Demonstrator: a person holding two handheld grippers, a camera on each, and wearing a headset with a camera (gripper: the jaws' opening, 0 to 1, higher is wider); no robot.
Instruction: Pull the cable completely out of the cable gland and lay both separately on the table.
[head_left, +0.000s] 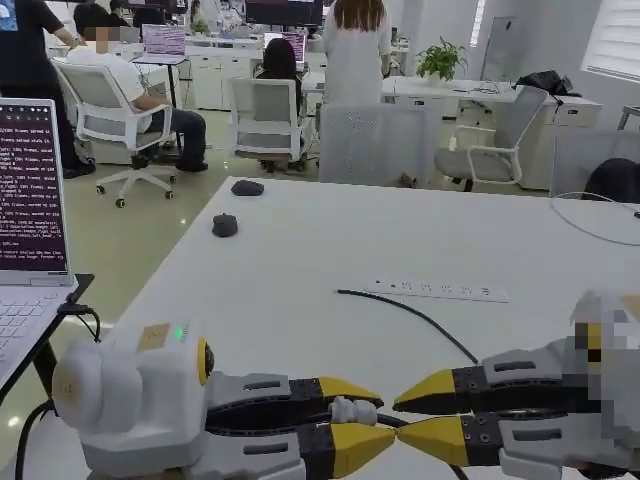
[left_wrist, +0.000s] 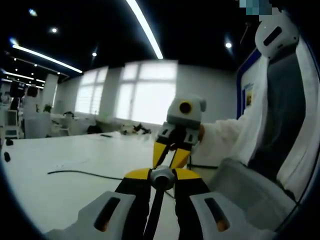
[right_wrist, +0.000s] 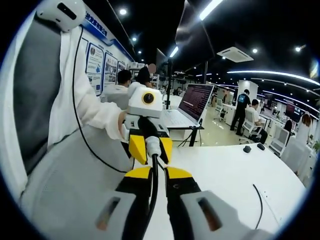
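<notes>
A small pale cable gland (head_left: 352, 410) is clamped in my left gripper (head_left: 372, 415), low at the table's near edge. A black cable (head_left: 420, 320) leaves the gland, passes through my right gripper (head_left: 405, 418), which is shut on it, and trails across the white table (head_left: 300, 250). The two grippers meet tip to tip. In the left gripper view the gland (left_wrist: 161, 180) sits between my left gripper's (left_wrist: 161, 175) yellow tips, with the right gripper (left_wrist: 171, 155) facing it. In the right gripper view my right gripper (right_wrist: 152, 172) pinches the cable (right_wrist: 153, 187) just short of the gland (right_wrist: 152, 146).
A white power strip (head_left: 440, 291) lies mid-table beyond the cable. Two dark mice (head_left: 225, 225) (head_left: 247, 187) sit further back on the left. A laptop (head_left: 30, 220) stands on a side stand at the left. Office chairs and people are beyond the table.
</notes>
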